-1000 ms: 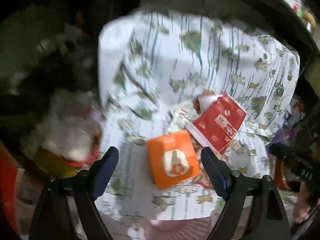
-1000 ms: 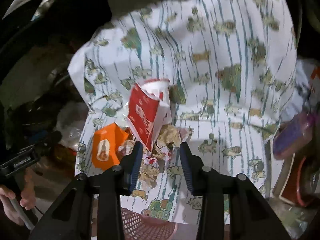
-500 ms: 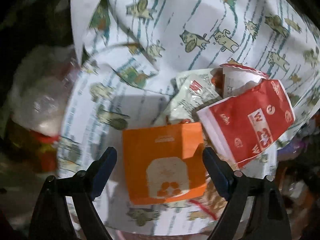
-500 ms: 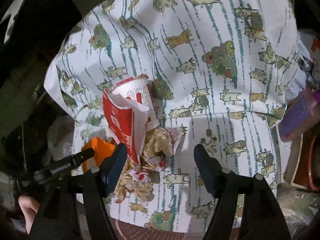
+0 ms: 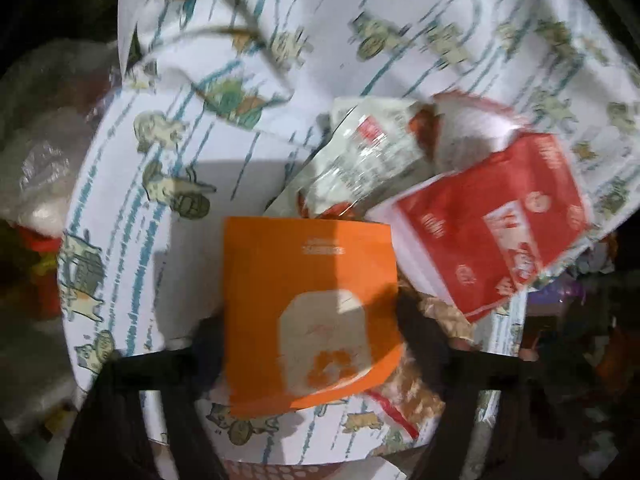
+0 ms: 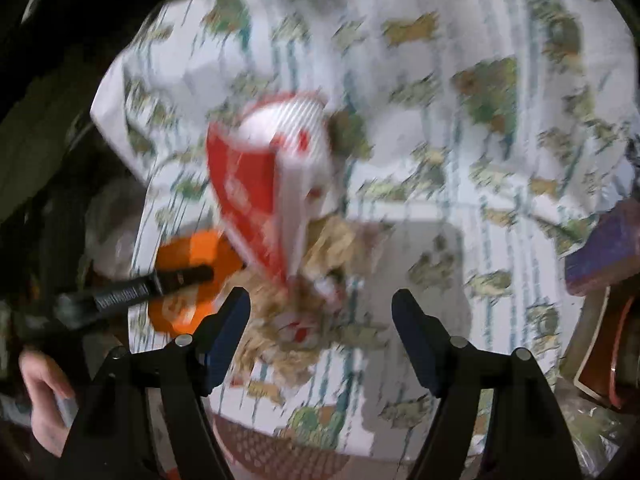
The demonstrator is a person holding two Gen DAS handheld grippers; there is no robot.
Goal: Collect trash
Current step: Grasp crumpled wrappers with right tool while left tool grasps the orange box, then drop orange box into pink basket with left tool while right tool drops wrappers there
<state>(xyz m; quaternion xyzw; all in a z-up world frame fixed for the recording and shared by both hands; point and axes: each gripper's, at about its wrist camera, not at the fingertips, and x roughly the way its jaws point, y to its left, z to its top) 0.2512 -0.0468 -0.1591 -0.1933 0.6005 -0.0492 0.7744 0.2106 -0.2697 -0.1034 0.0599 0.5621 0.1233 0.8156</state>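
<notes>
A pile of trash lies on a cat-print cloth (image 5: 168,152). An orange carton (image 5: 308,312) lies nearest me, between the fingers of my left gripper (image 5: 312,344), whose jaws stand open at its two sides. Beside it lie a red paper bag (image 5: 492,232), a crumpled clear wrapper (image 5: 372,152) and a red-and-white paper cup (image 6: 288,128). My right gripper (image 6: 320,320) is open and empty over crumpled brown paper (image 6: 320,248). The orange carton (image 6: 188,308), the red bag (image 6: 248,196) and the left gripper's finger (image 6: 132,292) also show in the right wrist view.
A pink mesh basket rim (image 6: 280,456) shows below the cloth's front edge. Clear plastic bags (image 5: 44,160) and clutter sit at the left. A purple box (image 6: 604,252) and a dark red container (image 6: 608,360) stand at the right.
My left gripper moved forward until its fingers flank the orange carton. My right gripper opened wider and moved closer to the brown paper.
</notes>
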